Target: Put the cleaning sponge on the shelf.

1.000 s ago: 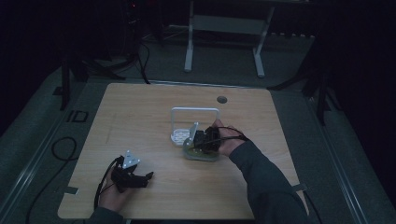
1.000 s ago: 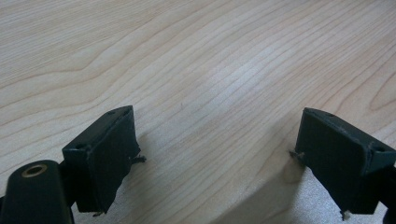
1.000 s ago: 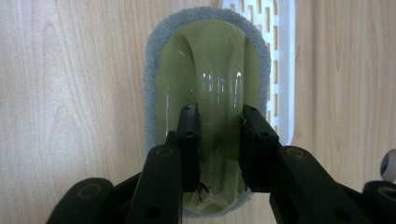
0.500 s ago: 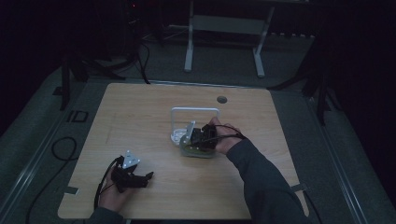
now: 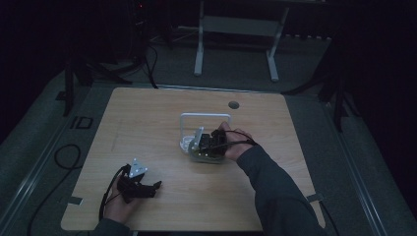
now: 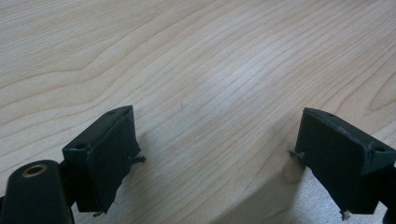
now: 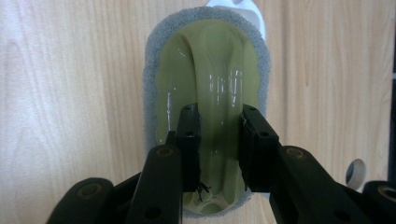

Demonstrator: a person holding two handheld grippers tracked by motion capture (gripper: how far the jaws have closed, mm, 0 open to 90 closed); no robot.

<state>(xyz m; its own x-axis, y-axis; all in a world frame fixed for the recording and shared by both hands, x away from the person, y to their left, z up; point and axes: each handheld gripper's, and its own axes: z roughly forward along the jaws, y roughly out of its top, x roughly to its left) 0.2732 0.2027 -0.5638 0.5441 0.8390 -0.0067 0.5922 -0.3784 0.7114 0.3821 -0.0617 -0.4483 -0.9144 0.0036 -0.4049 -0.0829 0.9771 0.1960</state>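
In the high view, a light wooden table (image 5: 162,113) stands in a dim room. Near its middle the right gripper (image 5: 209,143), held by a hand in a dark sleeve, sits on top of a yellow-green scrubbing pad (image 5: 205,156). Just behind the pad stands a white frame (image 5: 205,116), a low arch open toward the person, and small pale items that cannot be made out lie at its left foot. A round grommet (image 5: 233,104) is set in the table farther back. The left gripper (image 5: 142,188) rests low on the table near the front left corner, well apart from the pad, with a grey three-cornered plate on top.

In the left gripper view, the two black jaws stand wide apart over bare wood grain with nothing between them, so this tool is released.

In the right gripper view, the pad (image 7: 208,60) lies flat on the table, a glossy green plastic back with a raised central ridge, rimmed by grey sponge. The jaws are clamped on either side of that ridge near the pad's close end, grasping it. A white piece (image 7: 236,7) peeks out beyond the far end of the pad.
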